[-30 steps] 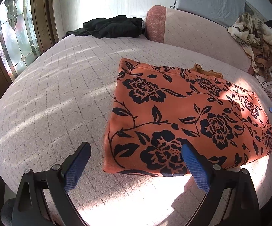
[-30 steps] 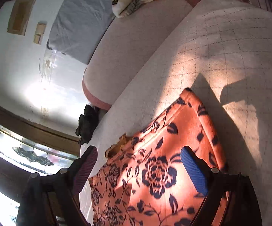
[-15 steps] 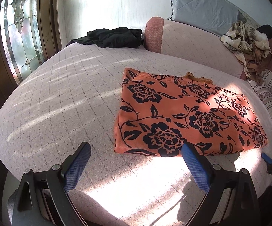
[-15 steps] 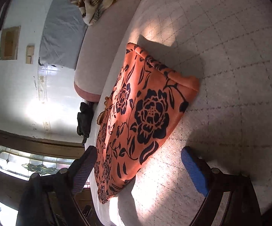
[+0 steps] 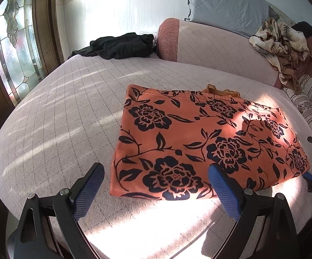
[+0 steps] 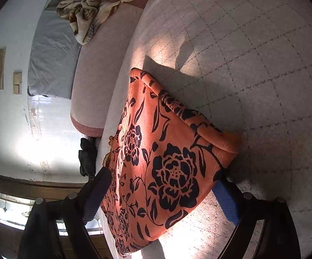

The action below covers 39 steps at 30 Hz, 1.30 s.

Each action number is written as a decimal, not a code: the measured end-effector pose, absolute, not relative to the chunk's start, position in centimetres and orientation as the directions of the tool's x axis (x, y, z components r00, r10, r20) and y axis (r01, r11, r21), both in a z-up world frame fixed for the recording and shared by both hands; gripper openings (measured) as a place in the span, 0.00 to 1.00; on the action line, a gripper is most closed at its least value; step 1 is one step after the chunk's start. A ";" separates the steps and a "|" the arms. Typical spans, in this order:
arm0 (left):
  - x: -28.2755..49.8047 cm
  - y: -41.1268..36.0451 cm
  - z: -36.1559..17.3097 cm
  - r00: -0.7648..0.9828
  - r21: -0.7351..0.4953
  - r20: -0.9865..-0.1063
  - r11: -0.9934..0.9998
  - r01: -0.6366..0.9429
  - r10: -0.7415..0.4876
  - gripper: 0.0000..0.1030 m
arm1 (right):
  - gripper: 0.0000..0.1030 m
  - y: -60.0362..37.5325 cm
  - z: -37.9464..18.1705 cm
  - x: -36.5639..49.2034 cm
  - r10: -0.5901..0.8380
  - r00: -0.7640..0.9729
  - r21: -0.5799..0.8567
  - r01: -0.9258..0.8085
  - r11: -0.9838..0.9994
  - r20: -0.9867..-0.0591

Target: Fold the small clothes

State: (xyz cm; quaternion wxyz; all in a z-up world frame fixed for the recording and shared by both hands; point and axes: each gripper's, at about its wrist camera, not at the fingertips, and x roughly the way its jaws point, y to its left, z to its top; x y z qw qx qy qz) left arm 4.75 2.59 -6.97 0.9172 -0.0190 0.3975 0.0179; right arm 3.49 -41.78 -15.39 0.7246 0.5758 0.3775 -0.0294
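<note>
An orange garment with black flowers (image 5: 199,142) lies folded flat on the pale quilted bed (image 5: 69,112). A tan edge (image 5: 220,90) sticks out at its far side. My left gripper (image 5: 156,185) is open and empty, just above the garment's near left corner. In the right wrist view the same garment (image 6: 166,155) shows, with its folded end nearest. My right gripper (image 6: 162,192) is open, its jaws on either side of the garment's near corner, not closed on it. The right gripper's tip also shows in the left wrist view (image 5: 309,176) at the garment's right end.
A black garment (image 5: 121,45) lies at the bed's far end. A long bolster (image 5: 216,49) runs along the back, with a grey pillow (image 5: 225,6) and a crumpled beige floral cloth (image 5: 283,43) behind it. A stained-glass window (image 5: 11,49) is at left.
Both grippers have moved back in toward the garment after pulling away half a second ago. The right gripper now straddles its near corner. The garment has not moved.
</note>
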 end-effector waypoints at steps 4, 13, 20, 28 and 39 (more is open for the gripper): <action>8.6 0.5 -8.4 0.657 0.004 -0.753 0.999 -0.034 0.025 0.94 | 0.90 -41.1 -14.8 4.3 0.374 0.658 0.754 0.526 0.394 -0.654; 13.7 -2.9 -12.6 0.604 0.062 -0.796 0.998 0.022 0.036 0.94 | 0.87 -40.3 -14.4 6.2 0.358 0.638 0.725 0.522 0.449 -0.682; 12.4 -3.2 -10.2 0.679 0.000 -0.734 0.999 0.038 -0.026 0.94 | 0.67 -40.2 -13.7 6.8 0.281 0.642 0.673 0.514 0.532 -0.713; 12.4 -5.5 -12.8 0.641 0.048 -0.767 0.995 0.092 -0.022 0.95 | 0.62 -40.3 -14.9 8.1 0.280 0.665 0.686 0.488 0.539 -0.693; 13.4 -5.3 -13.1 0.597 0.018 -0.801 0.993 0.114 -0.054 0.96 | 0.41 -39.7 -15.3 9.2 0.253 0.648 0.631 0.455 0.628 -0.718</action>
